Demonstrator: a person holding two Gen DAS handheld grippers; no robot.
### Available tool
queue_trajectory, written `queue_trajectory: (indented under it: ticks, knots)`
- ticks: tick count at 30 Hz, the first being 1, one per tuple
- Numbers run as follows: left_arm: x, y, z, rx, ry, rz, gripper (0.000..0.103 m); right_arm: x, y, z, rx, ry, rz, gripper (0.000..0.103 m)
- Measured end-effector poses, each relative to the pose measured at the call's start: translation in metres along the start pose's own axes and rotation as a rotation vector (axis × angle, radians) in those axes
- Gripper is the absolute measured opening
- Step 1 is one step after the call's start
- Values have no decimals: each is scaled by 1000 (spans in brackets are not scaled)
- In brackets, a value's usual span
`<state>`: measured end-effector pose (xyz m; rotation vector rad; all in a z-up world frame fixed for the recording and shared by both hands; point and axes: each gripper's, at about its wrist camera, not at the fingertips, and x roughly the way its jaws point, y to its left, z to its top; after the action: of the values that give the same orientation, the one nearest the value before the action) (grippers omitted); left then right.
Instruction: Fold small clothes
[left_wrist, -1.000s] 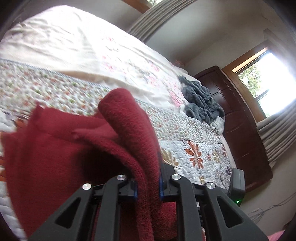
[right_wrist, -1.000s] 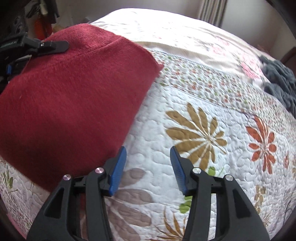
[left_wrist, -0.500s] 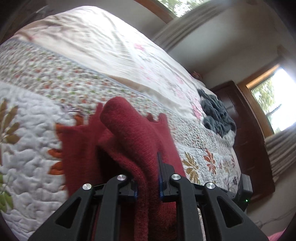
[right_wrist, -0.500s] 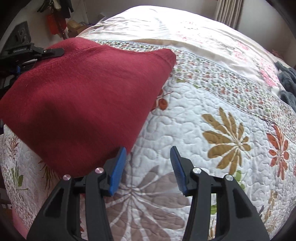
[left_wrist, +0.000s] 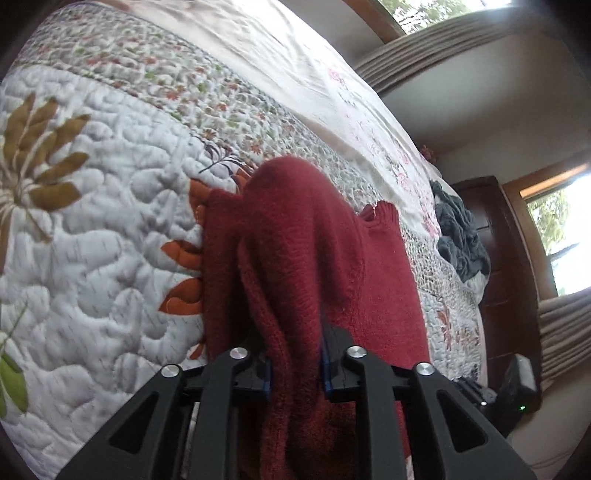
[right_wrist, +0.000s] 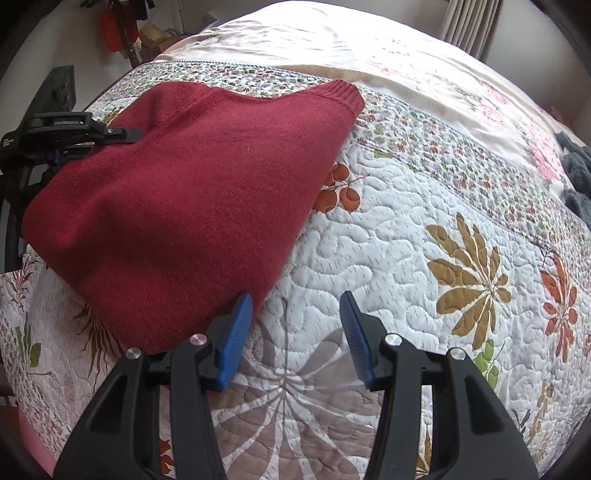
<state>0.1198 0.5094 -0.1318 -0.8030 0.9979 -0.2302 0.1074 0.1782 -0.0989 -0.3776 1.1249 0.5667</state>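
Left gripper (left_wrist: 295, 365) pinched a thick bunch of red sweater (right_wrist: 192, 184); right gripper (right_wrist: 295, 332) gaped empty. One-sided lift risked dragging the fold askew.

You are working in a bedroom of a home. A bed fills most of both views, covered by a quilted bedspread (right_wrist: 424, 229) stitched with leaf and flower motifs, with a paler floral sheet (left_wrist: 295, 55) laid across its far part. A rumpled grey blanket (left_wrist: 460, 236) lies at the far end of the bed, next to a dark wooden headboard or cabinet (left_wrist: 506, 258); which of the two cannot be told. Pleated curtains (left_wrist: 417, 48) hang beside wood-framed windows (left_wrist: 557, 229) showing daylight and foliage. Assorted household items (right_wrist: 129, 26) sit against the far wall, too blurred to identify.
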Motion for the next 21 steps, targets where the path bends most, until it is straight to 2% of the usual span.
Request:
queue_trajectory:
  ticks: [2, 5, 10, 14, 16, 21]
  knots:
    - [-7, -4, -2, 4, 1, 11, 24, -1, -2, -1, 21, 6, 16, 49]
    - [-30, -11, -11, 26, -17, 45, 30, -5, -10, -4, 91, 18, 91, 50]
    - [-62, -28, -44, 82, -1, 99, 38, -9, -17, -13, 207, 46, 217, 54]
    - [-70, -38, -66, 82, 4, 65, 46, -4, -14, -18, 279, 75, 288, 56]
    - [-69, -38, -72, 79, 12, 55, 46, 4, -13, -20, 315, 100, 323, 58]
    - [-51, -35, -77, 61, 60, 37, 44, 26, -7, -18, 359, 157, 399, 57]
